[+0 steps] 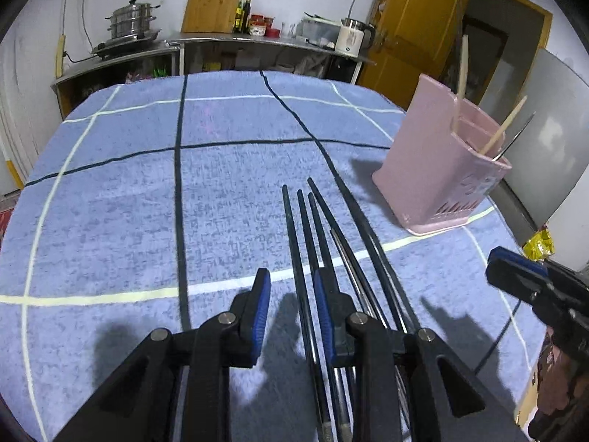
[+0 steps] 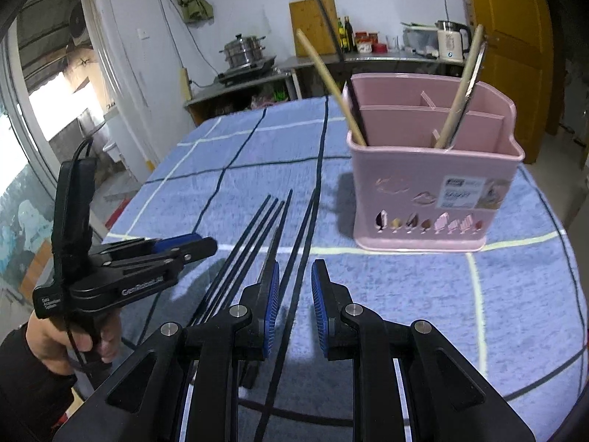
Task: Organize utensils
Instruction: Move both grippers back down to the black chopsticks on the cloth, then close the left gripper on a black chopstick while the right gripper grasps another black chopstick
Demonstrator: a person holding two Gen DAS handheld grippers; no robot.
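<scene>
While both grippers hover with jaws apart and empty, dark chopsticks (image 2: 254, 243) lie on the blue checked cloth (image 2: 405, 294) left of the pink holder (image 2: 427, 191); one runs between the right gripper (image 2: 295, 309) fingers, left gripper (image 1: 291, 313) nearby.

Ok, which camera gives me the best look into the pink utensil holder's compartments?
The right wrist view: the pink utensil holder faces it front-on, with the dividers and wooden chopsticks inside visible. The left wrist view shows the holder only from its side near the edge of the frame, interior mostly hidden.
</scene>
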